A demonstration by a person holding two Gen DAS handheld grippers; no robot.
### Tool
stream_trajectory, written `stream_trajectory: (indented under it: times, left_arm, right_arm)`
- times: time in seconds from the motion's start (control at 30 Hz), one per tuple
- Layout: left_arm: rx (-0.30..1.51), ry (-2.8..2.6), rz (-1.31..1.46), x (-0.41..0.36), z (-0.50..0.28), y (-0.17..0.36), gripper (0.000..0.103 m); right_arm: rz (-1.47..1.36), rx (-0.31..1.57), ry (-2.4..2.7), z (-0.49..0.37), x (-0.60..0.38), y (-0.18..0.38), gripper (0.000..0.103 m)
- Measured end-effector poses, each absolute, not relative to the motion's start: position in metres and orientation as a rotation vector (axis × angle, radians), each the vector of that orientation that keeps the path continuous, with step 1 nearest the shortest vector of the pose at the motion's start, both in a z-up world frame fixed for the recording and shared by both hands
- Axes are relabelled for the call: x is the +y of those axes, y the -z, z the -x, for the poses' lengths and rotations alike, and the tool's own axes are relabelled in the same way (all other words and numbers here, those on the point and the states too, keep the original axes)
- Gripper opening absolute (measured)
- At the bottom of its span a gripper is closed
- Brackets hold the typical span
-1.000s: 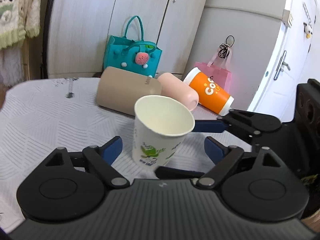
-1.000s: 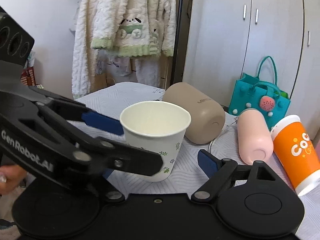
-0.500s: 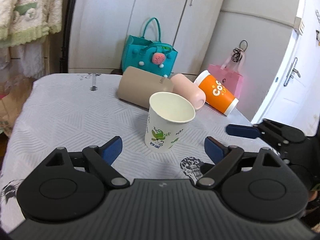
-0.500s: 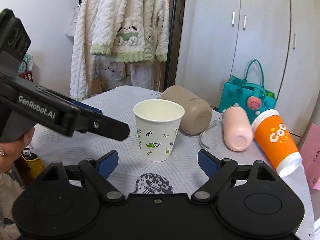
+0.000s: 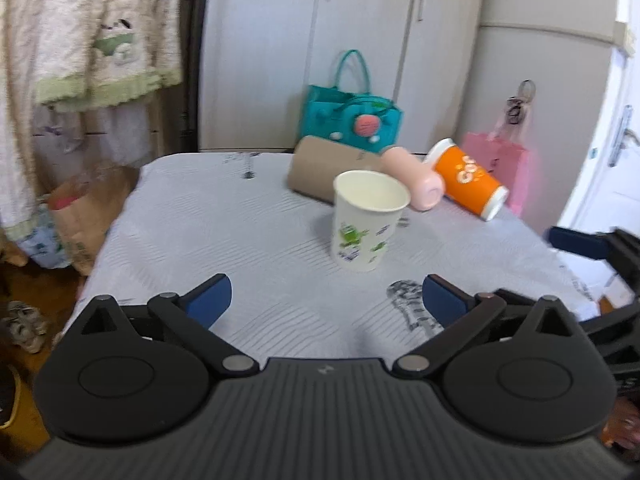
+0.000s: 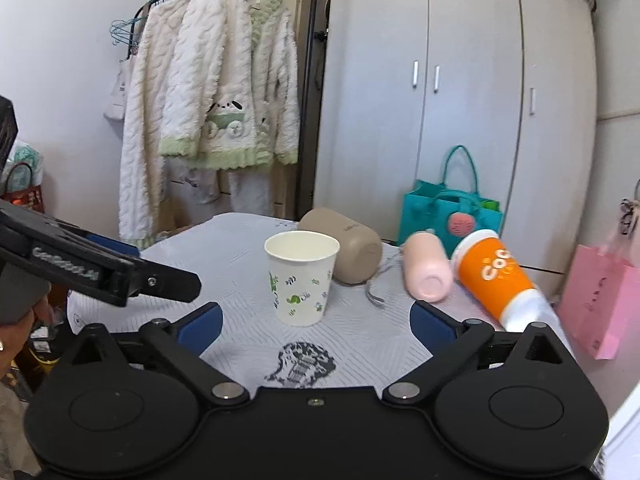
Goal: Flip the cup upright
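Note:
A white paper cup point(image 5: 366, 220) with green prints stands upright, mouth up, on the table's grey-white cloth point(image 5: 224, 232). It also shows in the right wrist view point(image 6: 301, 278). My left gripper point(image 5: 326, 300) is open and empty, well short of the cup. My right gripper point(image 6: 316, 322) is open and empty, a little short of the cup. A beige cup point(image 6: 344, 250), a pink cup point(image 6: 426, 270) and an orange cup point(image 6: 494, 276) lie on their sides behind it.
A teal bag point(image 6: 452, 216) and a pink bag point(image 6: 604, 300) stand behind the table by grey wardrobe doors point(image 6: 460, 80). A fluffy white robe point(image 6: 216, 112) hangs at the left. The left gripper's body point(image 6: 92, 268) reaches in from the left of the right wrist view.
Both grippers have drawn back from the cup, which stays upright on the table. The cup looks smaller and farther in both views.

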State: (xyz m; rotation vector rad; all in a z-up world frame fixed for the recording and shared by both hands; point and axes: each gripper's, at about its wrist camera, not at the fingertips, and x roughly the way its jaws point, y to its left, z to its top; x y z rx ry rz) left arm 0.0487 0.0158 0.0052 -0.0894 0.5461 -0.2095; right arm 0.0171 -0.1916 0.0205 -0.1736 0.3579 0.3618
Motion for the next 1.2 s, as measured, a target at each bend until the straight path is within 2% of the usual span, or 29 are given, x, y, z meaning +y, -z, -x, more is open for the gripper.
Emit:
stream_trajectory:
  times: [0.57, 1.2]
  left_arm:
    - [0.453, 0.122, 0.023, 0.007, -0.007, -0.006, 0.103]
    - [0.447, 0.131, 0.025, 0.005, 0.001, 0.003, 0.103]
  right_arm:
    - [0.045, 0.339, -0.119, 0.017, -0.210, -0.014, 0.103]
    - [0.007, 0.322, -0.066, 0.021, -0.216, -0.003, 0.103]
